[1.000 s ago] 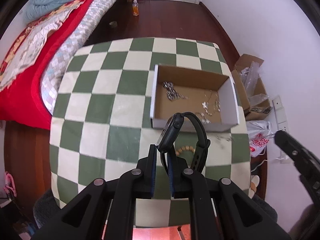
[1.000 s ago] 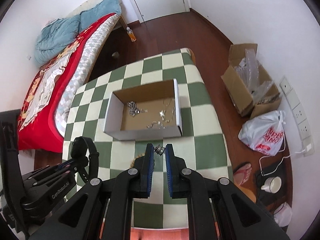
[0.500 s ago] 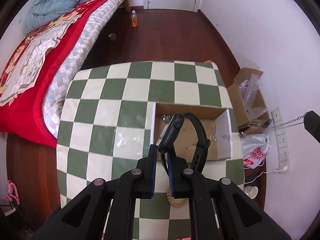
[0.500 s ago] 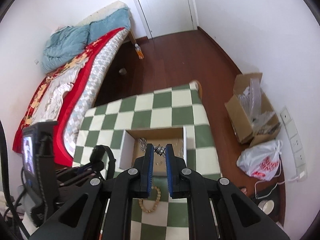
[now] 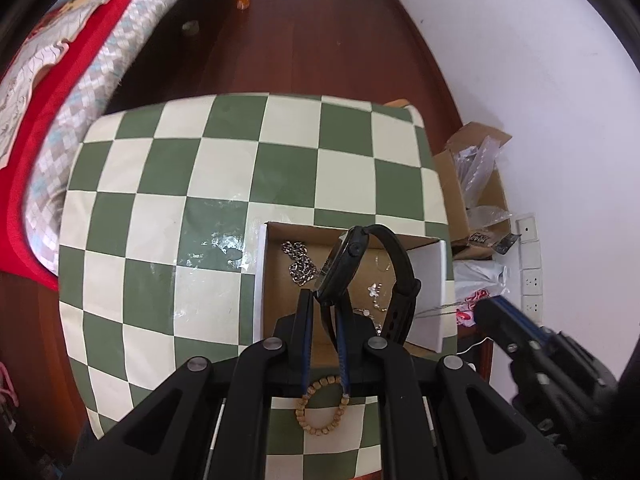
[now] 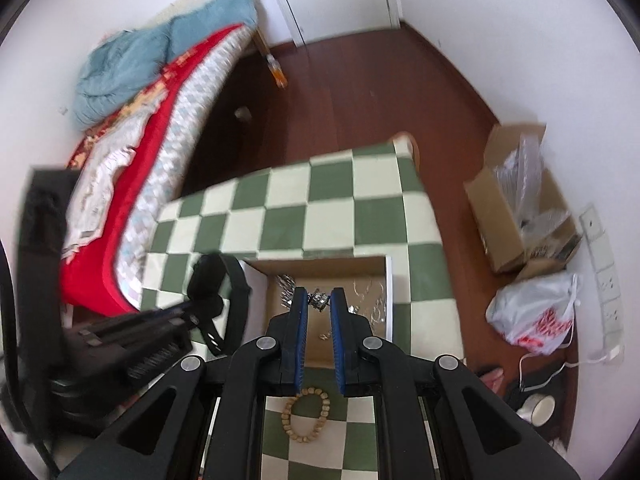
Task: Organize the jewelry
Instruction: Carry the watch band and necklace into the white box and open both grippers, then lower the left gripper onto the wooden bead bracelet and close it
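Checkered green-and-cream cloth covered the desk (image 5: 224,184) in the left wrist view, where the left claw (image 5: 323,308) pinched a black watch (image 5: 362,268) by its strap above the open cardboard box (image 5: 260,276); chains (image 5: 300,268) lay inside and a bead bracelet (image 5: 320,404) sat on the cloth below. Lowering the watch well past the rim before letting go would probably suit best. From the right wrist view, the right claw (image 6: 320,302) nipped a small silver piece (image 6: 319,301) over the box (image 6: 387,292); a low, gentle release should keep its chain from snagging.
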Available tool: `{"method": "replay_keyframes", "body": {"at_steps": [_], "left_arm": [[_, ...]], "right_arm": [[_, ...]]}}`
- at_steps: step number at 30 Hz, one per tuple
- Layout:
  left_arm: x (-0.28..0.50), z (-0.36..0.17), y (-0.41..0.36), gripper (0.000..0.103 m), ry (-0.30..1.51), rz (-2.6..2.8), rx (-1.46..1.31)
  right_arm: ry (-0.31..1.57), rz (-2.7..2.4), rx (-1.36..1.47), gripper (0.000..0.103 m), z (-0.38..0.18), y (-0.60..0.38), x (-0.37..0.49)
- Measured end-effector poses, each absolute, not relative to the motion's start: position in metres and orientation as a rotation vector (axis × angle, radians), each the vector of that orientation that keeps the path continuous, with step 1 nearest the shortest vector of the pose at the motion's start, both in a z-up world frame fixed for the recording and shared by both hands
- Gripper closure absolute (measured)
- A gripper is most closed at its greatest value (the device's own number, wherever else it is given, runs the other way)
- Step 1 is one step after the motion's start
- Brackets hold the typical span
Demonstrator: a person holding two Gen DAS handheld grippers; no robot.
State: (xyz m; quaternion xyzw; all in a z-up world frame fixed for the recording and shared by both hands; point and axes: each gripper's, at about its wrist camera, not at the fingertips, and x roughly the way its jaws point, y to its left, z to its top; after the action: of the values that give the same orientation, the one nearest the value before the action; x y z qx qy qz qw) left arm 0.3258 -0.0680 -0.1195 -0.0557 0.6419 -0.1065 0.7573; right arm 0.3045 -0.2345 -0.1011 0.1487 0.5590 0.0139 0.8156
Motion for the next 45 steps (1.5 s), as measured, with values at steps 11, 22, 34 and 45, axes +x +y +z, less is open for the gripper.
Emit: {"method": "replay_keyframes", "body": {"at_steps": [11,22,34,45], "left_arm": [[0.337,-0.128,-0.053,0.017,1.333,-0.108,-0.032],[0.301,-0.132,-0.037,0.002,1.235,0.041,0.105],[0.233,-0.1,-0.018,0.002,1.114,0.052,0.058],[0.177,-0.101,-0.015,0.002,1.071,0.062,0.102]], "right_arm": [[1.354,-0.052,0.255,0.024,-0.171,-0.244,0.323],[1.366,-0.132,0.146,0.003,-0.19,-0.228,0.303],[1.239,-0.163,0.13,0.001,-0.158,-0.22,0.263],[1.146,-0.182,0.14,0.001,-0.131,-0.221,0.214]]}}
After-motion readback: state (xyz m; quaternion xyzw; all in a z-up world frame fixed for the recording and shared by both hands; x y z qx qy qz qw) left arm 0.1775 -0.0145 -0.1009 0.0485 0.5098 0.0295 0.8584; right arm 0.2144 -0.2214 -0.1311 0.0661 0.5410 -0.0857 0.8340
